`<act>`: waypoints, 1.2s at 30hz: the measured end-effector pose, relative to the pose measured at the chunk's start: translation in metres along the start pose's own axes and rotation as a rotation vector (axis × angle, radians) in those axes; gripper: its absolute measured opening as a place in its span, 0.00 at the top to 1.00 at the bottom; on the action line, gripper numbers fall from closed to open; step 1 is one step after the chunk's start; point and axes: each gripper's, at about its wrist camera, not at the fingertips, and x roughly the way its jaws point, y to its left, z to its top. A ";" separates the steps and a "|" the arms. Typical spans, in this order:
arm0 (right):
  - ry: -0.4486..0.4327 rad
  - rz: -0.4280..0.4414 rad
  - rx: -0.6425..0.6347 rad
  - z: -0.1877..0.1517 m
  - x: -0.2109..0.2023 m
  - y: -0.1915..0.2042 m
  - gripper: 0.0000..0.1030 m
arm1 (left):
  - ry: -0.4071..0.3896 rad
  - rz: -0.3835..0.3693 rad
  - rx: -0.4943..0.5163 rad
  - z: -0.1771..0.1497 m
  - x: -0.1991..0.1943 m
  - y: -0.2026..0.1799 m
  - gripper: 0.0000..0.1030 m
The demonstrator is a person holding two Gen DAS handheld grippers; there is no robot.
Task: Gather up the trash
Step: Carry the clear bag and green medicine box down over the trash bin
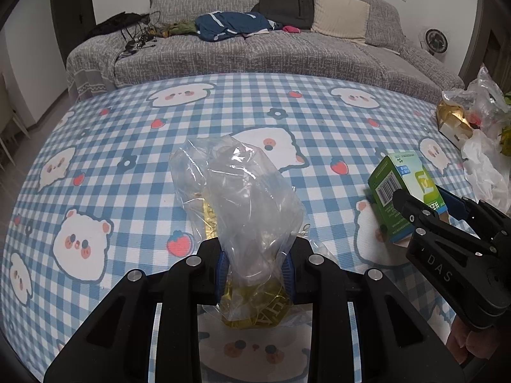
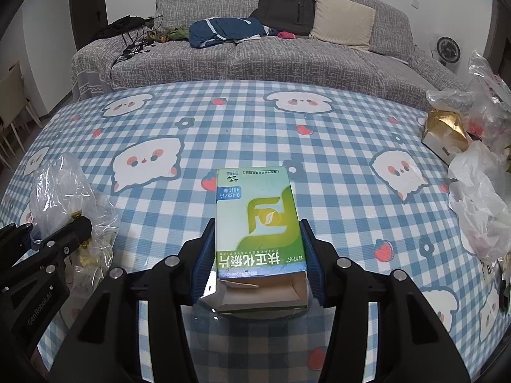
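My left gripper point(image 1: 255, 268) is shut on a crumpled clear plastic bag point(image 1: 242, 198) with gold wrapping inside, held just above the blue checked tablecloth point(image 1: 127, 134). The bag also shows at the left of the right wrist view point(image 2: 64, 198), with the left gripper point(image 2: 60, 239) on it. My right gripper point(image 2: 257, 255) is shut on a green and white medicine box point(image 2: 257, 220) whose near flap is open. The box point(image 1: 399, 188) and the right gripper point(image 1: 428, 201) show at the right of the left wrist view.
A pile of clear and white plastic bags point(image 2: 479, 198) and a gold-lined box point(image 2: 444, 131) lies at the table's right edge. A grey sofa point(image 2: 255, 60) with a backpack, pillow and clothes stands behind the table. A fan point(image 2: 447, 49) stands at the far right.
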 end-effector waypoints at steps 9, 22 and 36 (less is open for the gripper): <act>-0.020 -0.016 -0.003 -0.013 -0.029 -0.007 0.54 | 0.011 0.005 -0.001 -0.016 -0.017 -0.002 0.74; -0.047 -0.021 0.013 -0.053 -0.088 -0.026 0.54 | -0.006 0.008 0.041 -0.051 -0.065 -0.023 0.74; -0.085 -0.010 0.011 -0.104 -0.153 -0.027 0.54 | -0.027 -0.017 0.032 -0.112 -0.124 -0.032 0.74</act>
